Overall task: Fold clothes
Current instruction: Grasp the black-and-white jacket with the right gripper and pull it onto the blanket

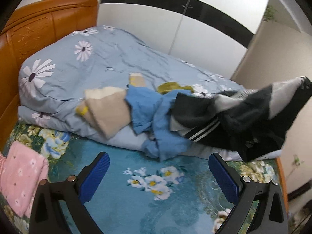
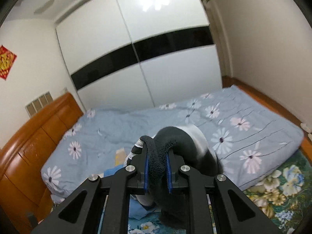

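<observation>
Black-grey fleece garment pinched by right gripper | left gripper spread | writing unreadable

Your left tool hangs with its blue-padded fingers spread wide and empty over the teal floral bedsheet. Beyond lies a crumpled blue shirt, a beige knit garment to its left, and a black-and-grey fleece garment lifted at far right. A folded pink towel sits near left.

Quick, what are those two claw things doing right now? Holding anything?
Left gripper: open, holding nothing.
Right gripper: shut on the dark fleece garment.
</observation>
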The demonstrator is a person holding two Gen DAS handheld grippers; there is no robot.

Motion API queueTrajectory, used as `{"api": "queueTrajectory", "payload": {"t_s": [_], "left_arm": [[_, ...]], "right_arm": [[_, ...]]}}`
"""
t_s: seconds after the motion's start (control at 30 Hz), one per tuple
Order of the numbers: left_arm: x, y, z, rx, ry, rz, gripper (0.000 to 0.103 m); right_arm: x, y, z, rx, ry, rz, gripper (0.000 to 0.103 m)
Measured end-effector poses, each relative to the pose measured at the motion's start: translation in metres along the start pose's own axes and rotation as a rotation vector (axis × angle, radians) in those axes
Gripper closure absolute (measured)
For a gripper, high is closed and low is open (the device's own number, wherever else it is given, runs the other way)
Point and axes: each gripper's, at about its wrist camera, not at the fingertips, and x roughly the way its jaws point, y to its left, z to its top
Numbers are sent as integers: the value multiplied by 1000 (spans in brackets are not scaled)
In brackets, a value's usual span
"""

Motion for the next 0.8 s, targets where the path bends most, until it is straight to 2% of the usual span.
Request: {"api": "queueTrajectory", "payload": {"t_s": [0.1,0.17,0.37,0.47,0.6,0.7,0.8], "left_arm": [[-7,-6,-11,13,3,-32,0],[-7,-9,-18,17,21,-50,0],[-3,-15,-44,17,74,-76,0],[-3,-10,-57,15,92,-52,0],[-7,9,-72,-13,117,-18,0],[-9,25,-81,-45,127,23,0],[-18,40,-81,-89,104,52,0]], "right_arm": [[-51,-4,-2,7,-26,-16,89],[-64,-5,-12,6,14,-39,89],[-32,14,-85,-18,271,-39,88],[-2,26,-140,-43,437,-28,88],[26,24,-206,14,619,18,88],[36,42,-205,-13,619,60,88],[45,78,-179,-49,560,121,88]]}}
